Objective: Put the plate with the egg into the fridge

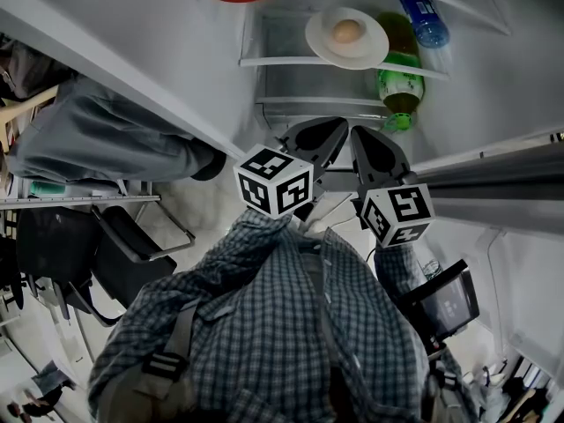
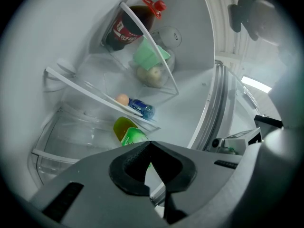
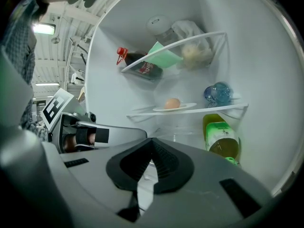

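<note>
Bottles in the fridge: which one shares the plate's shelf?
The blue bottle, resting beside the plate. The green-labelled bottle sits a level lower, the dark red-capped bottle a level higher.

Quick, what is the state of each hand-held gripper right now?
Left hand-held gripper: closed, holding nothing.
Right hand-held gripper: closed, holding nothing.

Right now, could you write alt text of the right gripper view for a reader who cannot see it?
A white plate with a brown egg sits on a glass shelf inside the fridge, a blue bottle to its right and a green bottle below. The right hand-held gripper, jaws shut and empty, fills the foreground.
</note>
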Motion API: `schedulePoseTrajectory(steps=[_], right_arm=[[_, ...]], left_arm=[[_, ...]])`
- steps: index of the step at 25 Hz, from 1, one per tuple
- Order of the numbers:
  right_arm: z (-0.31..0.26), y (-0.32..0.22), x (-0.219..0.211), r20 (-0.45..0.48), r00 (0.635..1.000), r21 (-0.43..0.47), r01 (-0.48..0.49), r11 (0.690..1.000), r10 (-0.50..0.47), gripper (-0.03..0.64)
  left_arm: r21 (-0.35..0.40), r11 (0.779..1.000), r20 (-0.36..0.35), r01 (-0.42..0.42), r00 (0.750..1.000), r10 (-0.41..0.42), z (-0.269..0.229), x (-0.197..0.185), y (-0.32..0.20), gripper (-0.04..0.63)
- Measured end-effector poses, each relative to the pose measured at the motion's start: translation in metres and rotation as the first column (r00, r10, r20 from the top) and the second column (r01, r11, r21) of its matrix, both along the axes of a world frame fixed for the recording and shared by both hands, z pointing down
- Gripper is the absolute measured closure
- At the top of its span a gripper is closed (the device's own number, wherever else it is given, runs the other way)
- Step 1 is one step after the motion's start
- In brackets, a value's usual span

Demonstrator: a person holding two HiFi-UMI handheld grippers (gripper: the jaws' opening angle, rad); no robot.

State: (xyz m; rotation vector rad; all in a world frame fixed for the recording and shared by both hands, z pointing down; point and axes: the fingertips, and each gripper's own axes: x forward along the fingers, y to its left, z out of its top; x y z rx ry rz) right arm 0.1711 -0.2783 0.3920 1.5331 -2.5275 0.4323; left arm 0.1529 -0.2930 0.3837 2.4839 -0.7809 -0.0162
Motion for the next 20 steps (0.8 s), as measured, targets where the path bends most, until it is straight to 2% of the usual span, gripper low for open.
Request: schedulePoseTrajectory(steps=[20], right_arm=[[0.0029, -0.0045, 0.0023, 0.015, 1.000, -0.015, 0.000, 1.000, 0.001, 0.611]], left_arm=[[-0.006, 1.000, 0.001, 0.004, 1.000, -0.003, 0.0022, -0.0027, -0.0012, 0.588]])
